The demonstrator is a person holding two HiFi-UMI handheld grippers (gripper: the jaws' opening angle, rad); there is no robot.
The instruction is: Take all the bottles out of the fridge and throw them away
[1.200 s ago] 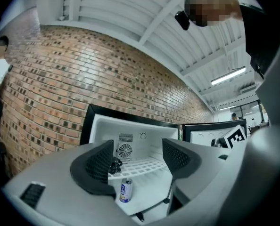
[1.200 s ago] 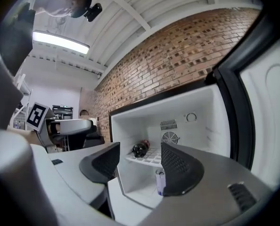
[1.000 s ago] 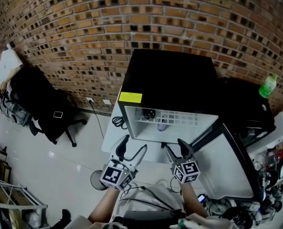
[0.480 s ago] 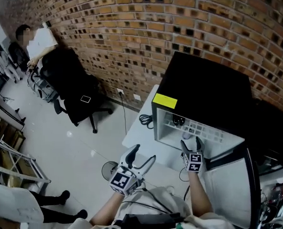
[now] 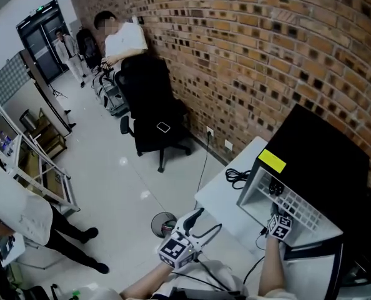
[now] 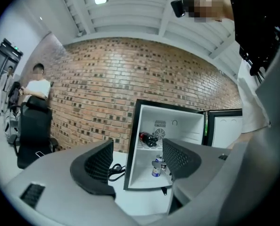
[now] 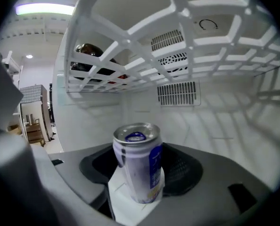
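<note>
The right gripper (image 7: 142, 168) is inside the fridge (image 7: 215, 112). Its jaws have just been closing and now pinch a drink can (image 7: 137, 154) on the bottom. Next, lift it out gently. The left gripper (image 6: 137, 149) has its jaws spread wide, holding nothing.

I could not read one whole word anywhere. The can (image 7: 139, 161) had blue print down its white side, but the letters were too blurry for me. The yellow sticker (image 5: 272, 161) on top of the black fridge (image 5: 326, 158) looked blank from my head view. A small round arrow mark (image 7: 207, 24) stood on the fridge's back wall, and I saw no number I could read by it. Far off, a green sign (image 5: 43, 7) glowed above a dark doorway (image 5: 42, 42), too tiny to read.
</note>
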